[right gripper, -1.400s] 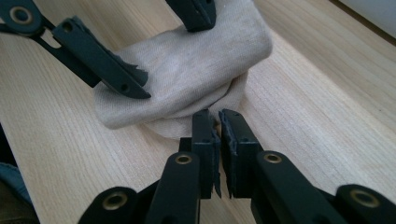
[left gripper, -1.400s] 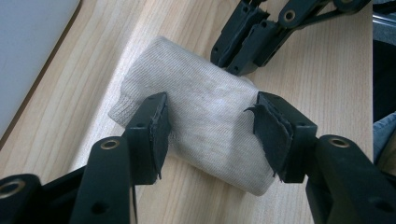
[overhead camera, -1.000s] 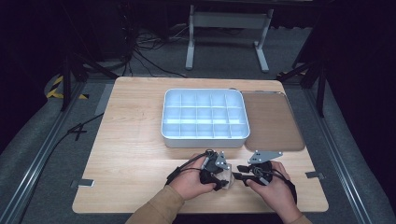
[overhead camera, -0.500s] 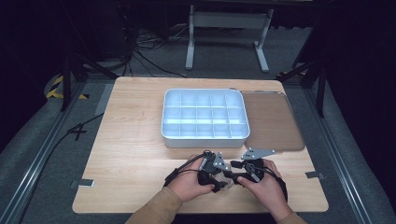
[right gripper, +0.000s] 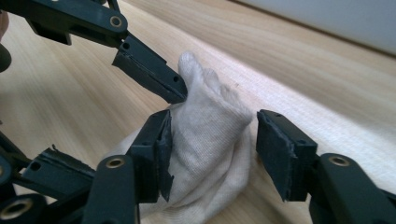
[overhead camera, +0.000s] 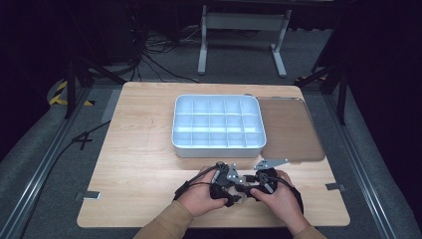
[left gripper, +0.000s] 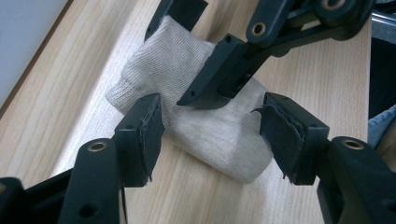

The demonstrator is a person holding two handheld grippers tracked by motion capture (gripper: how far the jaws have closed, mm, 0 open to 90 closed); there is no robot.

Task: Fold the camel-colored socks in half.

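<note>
Wooden table (overhead camera: 144, 164) seen from the high view, with a white tray (overhead camera: 217, 125) of many compartments at its middle and a brown lid (overhead camera: 288, 130) lying flat just right of it, touching the tray's right wall. At the near edge, 2 hands hold the left gripper (overhead camera: 230, 185) and right gripper (overhead camera: 249, 186) tip to tip over a small beige cloth (overhead camera: 242, 197). In the left gripper view, the left gripper (left gripper: 210, 130) stands with its jaws wide apart, straddling the cloth (left gripper: 219, 135), which lies on the wood; the left pad touches its edge, the right pad is clear of it. In the right gripper view, the right gripper (right gripper: 212, 149) is likewise open around a raised fold of the cloth (right gripper: 210, 135), left pad against it, right pad apart. Neither gripper clamps the cloth.
</note>
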